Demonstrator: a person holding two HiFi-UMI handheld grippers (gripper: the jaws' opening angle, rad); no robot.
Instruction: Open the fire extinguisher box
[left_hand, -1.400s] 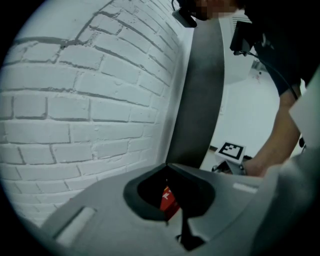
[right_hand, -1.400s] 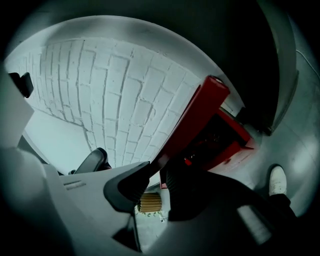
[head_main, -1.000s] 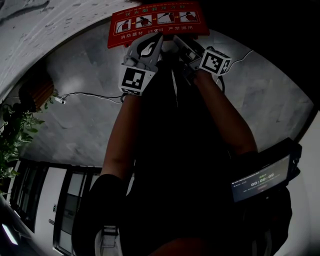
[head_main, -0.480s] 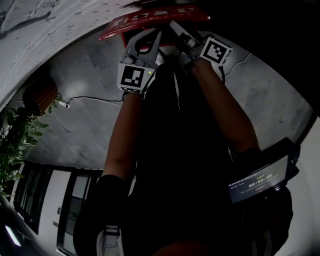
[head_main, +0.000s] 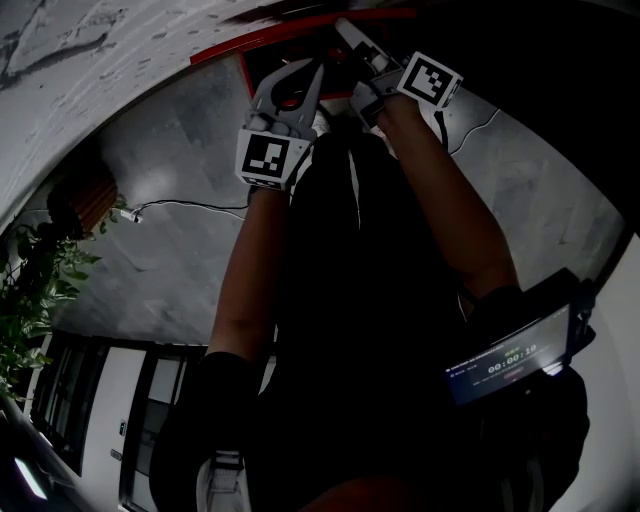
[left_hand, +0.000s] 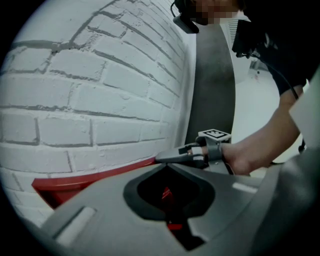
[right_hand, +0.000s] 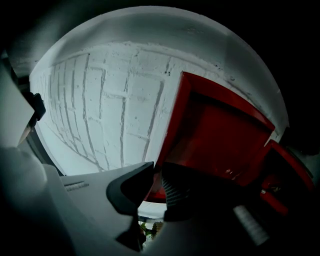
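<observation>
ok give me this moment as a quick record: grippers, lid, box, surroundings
left gripper: jaws together, nothing held
right gripper: jaws clamped on the lid's edge
lid: red, raised off the box, inner side facing the right gripper view
box: red, set against the wall, partly open
wall: white brick
task state: opening begun, lid not fully back

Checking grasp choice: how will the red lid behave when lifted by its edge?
The lid looks like a rigid panel with a raised rim, so it probably swings as one piece without flexing. Its paint looks smooth, so the right gripper, pinching only the edge, may slip. Released, it would likely drop shut.
</observation>
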